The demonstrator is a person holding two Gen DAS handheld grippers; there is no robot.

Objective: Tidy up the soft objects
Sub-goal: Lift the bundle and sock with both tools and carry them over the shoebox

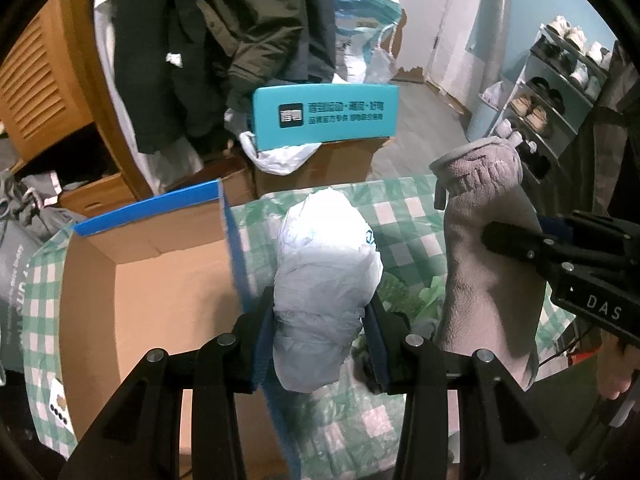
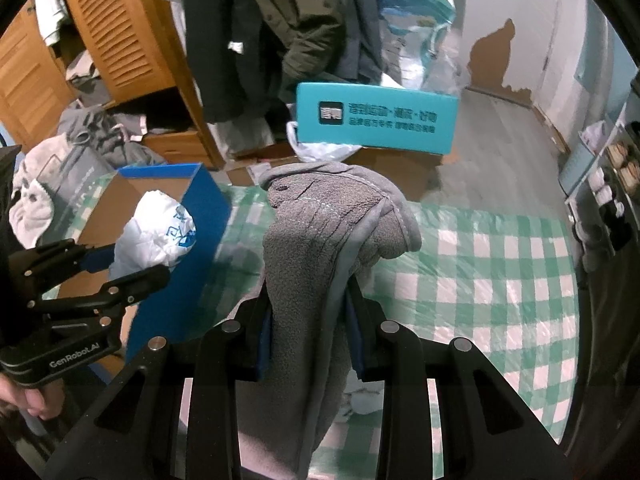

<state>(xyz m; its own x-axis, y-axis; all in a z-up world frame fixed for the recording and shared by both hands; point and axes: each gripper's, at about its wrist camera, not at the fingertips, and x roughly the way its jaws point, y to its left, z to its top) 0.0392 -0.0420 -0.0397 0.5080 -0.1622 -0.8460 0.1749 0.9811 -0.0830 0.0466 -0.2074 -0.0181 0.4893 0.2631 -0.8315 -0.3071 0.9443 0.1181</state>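
Note:
My left gripper (image 1: 320, 308) is shut on a bundled white plastic bag (image 1: 326, 264) and holds it above the table, right of an open cardboard box with a blue rim (image 1: 152, 272). My right gripper (image 2: 308, 304) is shut on a grey fleece cloth (image 2: 316, 240) that drapes over and hangs down between the fingers. In the left wrist view the cloth (image 1: 488, 260) hangs at the right, pinched by the right gripper (image 1: 492, 236). In the right wrist view the left gripper (image 2: 132, 268) holds the white bag (image 2: 156, 232) over the box (image 2: 200, 200).
The table carries a green-and-white checked cloth (image 2: 500, 280). Beyond it stand a teal box (image 1: 324, 114) on brown cartons, hanging dark coats (image 1: 224, 40), a wooden louvred cabinet (image 2: 120, 36) and a shoe rack (image 1: 560, 88) at the right.

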